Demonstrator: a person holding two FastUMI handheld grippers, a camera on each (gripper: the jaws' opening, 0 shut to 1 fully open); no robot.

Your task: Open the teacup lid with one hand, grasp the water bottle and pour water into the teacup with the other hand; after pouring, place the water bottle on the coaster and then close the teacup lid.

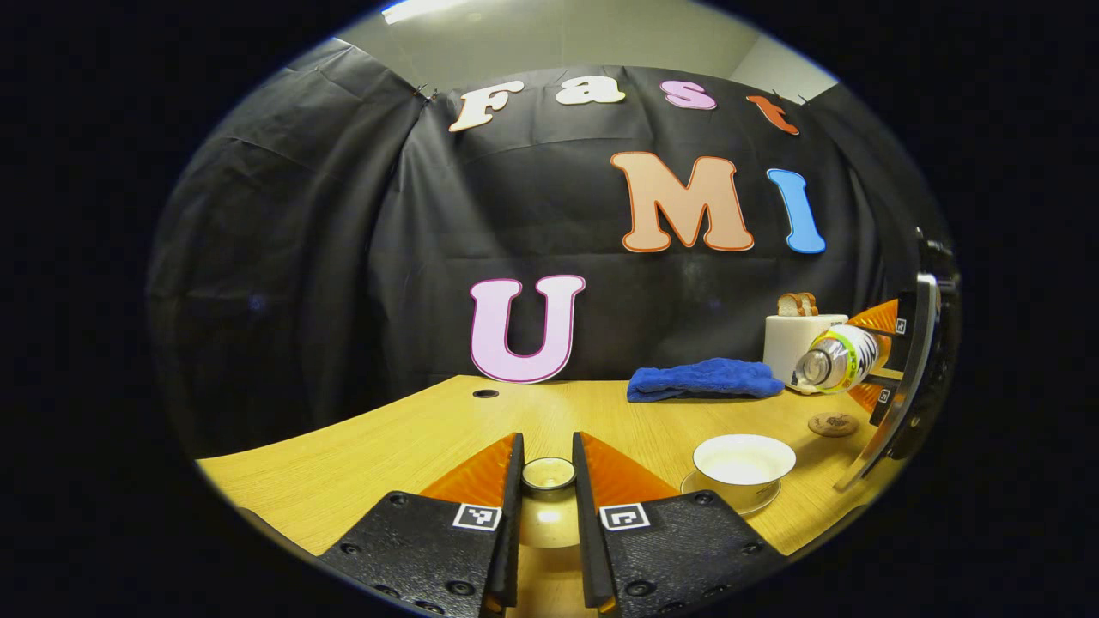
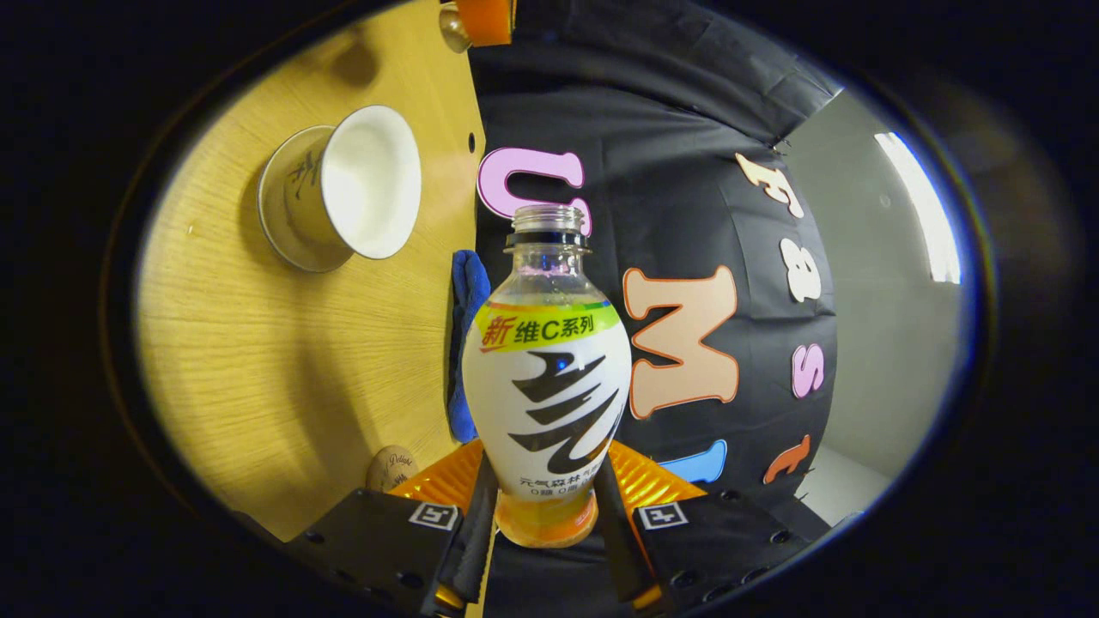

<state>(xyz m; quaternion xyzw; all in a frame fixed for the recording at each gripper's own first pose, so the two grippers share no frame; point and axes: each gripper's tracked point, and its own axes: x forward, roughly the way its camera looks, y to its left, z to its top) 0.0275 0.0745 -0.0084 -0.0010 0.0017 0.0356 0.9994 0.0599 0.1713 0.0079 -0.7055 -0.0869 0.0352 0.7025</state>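
In the left gripper view the left gripper has its jaws drawn narrow around the small round white teacup lid, one finger on each side of its knob, and holds it above the light wooden tabletop. In the right gripper view the right gripper has its jaws closed on the lower body of the uncapped clear plastic water bottle with the white-and-green label; the bottle lies tipped nearly level, its open mouth pointing over the tabletop. The open white porcelain teacup on its saucer stands near the tabletop's front edge, below and apart from the bottle's mouth. The small round brown coaster lies just behind the cup. Toward the back edge rest a folded blue cloth and a white toaster holding bread.
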